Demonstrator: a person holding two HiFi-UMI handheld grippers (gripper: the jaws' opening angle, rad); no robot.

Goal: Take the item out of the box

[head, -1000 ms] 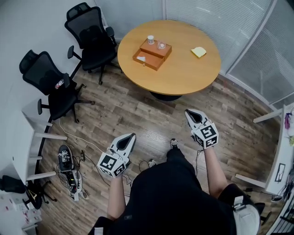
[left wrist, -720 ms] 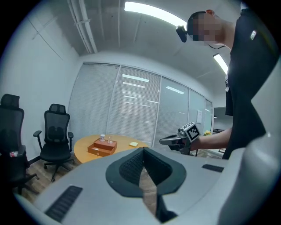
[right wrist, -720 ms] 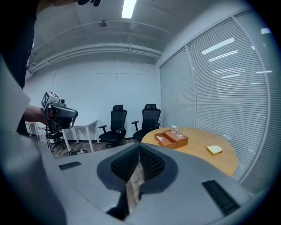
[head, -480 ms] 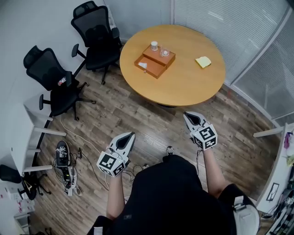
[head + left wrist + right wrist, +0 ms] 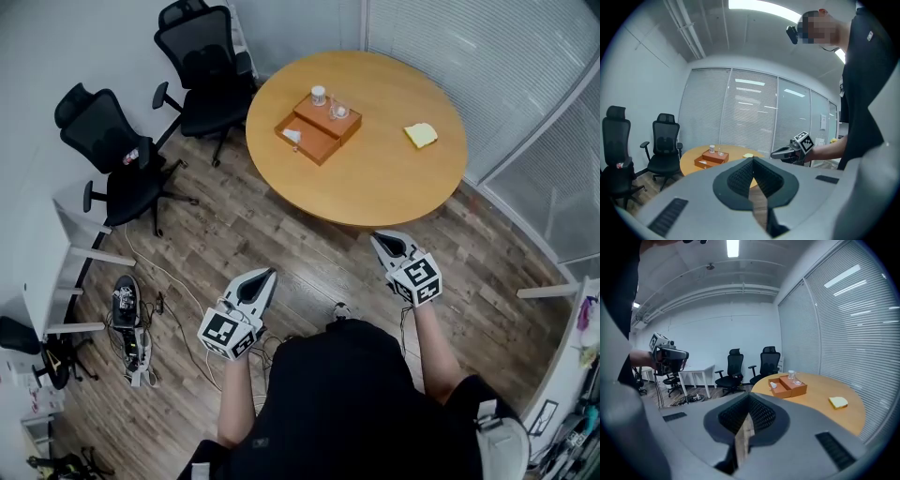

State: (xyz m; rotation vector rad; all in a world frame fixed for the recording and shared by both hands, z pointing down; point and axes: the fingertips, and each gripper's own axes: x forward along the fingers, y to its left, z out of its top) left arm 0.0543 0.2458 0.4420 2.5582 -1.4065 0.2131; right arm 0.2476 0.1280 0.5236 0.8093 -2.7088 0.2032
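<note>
An orange-brown box (image 5: 319, 128) lies on the round wooden table (image 5: 375, 178), its lower tray open toward the chairs with a small white item (image 5: 292, 137) in it. A white jar (image 5: 320, 95) and a small glass (image 5: 339, 110) stand on its raised part. The box also shows far off in the left gripper view (image 5: 711, 159) and the right gripper view (image 5: 788, 386). My left gripper (image 5: 265, 276) hangs shut and empty over the wooden floor, well short of the table. My right gripper (image 5: 382, 241) is shut and empty at the table's near edge.
A yellow block (image 5: 421, 135) lies on the table's right side. Two black office chairs (image 5: 202, 66) (image 5: 112, 155) stand left of the table. A white desk (image 5: 56, 272) and cables with gear (image 5: 131, 328) lie at the left. Blinds on glass walls (image 5: 525, 84) close off the right.
Both grippers have moved toward the table as the person walked closer. The table and box now sit nearer and lower in the head view. Neither gripper has opened.
</note>
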